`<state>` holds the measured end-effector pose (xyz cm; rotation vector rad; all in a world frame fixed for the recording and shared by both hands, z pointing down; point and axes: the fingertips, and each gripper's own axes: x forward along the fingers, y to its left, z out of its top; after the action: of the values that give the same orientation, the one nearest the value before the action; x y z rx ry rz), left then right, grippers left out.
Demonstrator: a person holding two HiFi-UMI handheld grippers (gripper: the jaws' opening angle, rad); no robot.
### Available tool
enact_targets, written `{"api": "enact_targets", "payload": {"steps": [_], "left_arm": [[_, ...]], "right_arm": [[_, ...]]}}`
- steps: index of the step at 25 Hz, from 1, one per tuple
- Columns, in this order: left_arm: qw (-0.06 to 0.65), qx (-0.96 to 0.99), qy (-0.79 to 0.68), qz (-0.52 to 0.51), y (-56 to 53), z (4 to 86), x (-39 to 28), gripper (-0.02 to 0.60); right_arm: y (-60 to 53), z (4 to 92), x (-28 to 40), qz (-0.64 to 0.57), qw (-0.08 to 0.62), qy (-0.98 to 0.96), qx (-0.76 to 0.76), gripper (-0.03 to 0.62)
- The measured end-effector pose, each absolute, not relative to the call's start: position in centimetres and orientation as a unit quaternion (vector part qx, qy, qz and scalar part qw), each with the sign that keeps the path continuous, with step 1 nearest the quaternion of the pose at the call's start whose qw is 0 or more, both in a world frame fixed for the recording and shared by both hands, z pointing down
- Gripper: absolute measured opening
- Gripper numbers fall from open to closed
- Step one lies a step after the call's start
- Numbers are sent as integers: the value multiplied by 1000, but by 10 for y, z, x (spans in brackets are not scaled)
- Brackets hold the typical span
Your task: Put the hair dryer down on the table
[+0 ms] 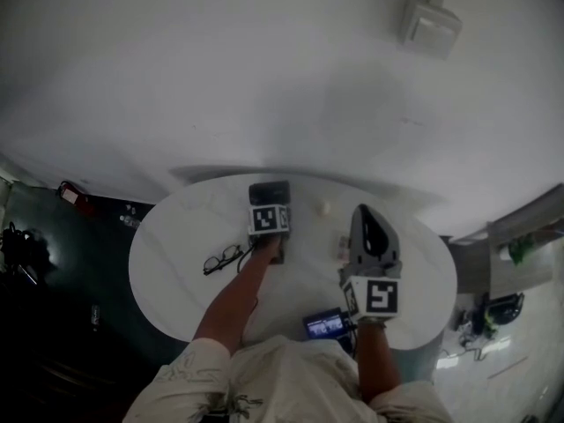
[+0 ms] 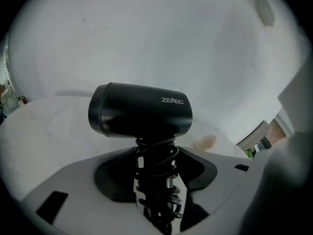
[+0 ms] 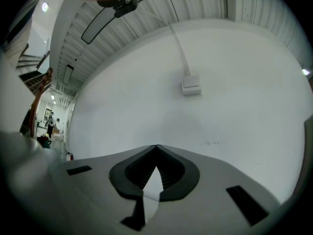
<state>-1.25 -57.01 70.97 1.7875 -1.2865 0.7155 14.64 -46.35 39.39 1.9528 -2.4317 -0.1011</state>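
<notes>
The left gripper has its jaws held fairly wide and clamped on the handle of the black hair dryer, pads pressed against the dark cord wound round that handle. The handle runs back between the jaws, and the barrel sits crosswise above them, its long axis lying side to side. The dryer hangs over the far part of the round white table; I cannot tell whether it touches the top. The right gripper is level and empty, its tips brought together. On the table lie a pair of glasses, a small pale object and a device with a lit screen.
</notes>
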Motion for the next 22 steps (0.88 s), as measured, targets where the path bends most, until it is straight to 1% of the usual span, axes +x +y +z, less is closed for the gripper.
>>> {"api": "enact_targets", "payload": {"steps": [1, 2, 4, 8, 14, 19, 22], "left_arm": [[438, 695, -491, 288, -562, 718, -8, 236], [457, 691, -480, 288, -559, 723, -4, 236], [467, 688, -471, 296, -559, 729, -1, 236], [458, 688, -466, 316, -558, 733, 0, 236], [456, 693, -464, 310, -561, 733, 4, 238], [455, 696, -459, 313, -560, 734, 8, 241], [437, 698, -469, 319, -563, 732, 4, 281]], "right_arm": [[-464, 394, 146, -32, 10, -779, 626, 2], [-465, 394, 146, -31, 10, -779, 626, 2], [-466, 394, 146, -30, 13, -779, 626, 2], [-469, 395, 143, -29, 16, -781, 623, 2], [-471, 400, 139, -40, 31, -787, 614, 2], [-471, 395, 137, -47, 28, -788, 613, 2], [-470, 394, 139, -48, 29, -788, 614, 2]]}}
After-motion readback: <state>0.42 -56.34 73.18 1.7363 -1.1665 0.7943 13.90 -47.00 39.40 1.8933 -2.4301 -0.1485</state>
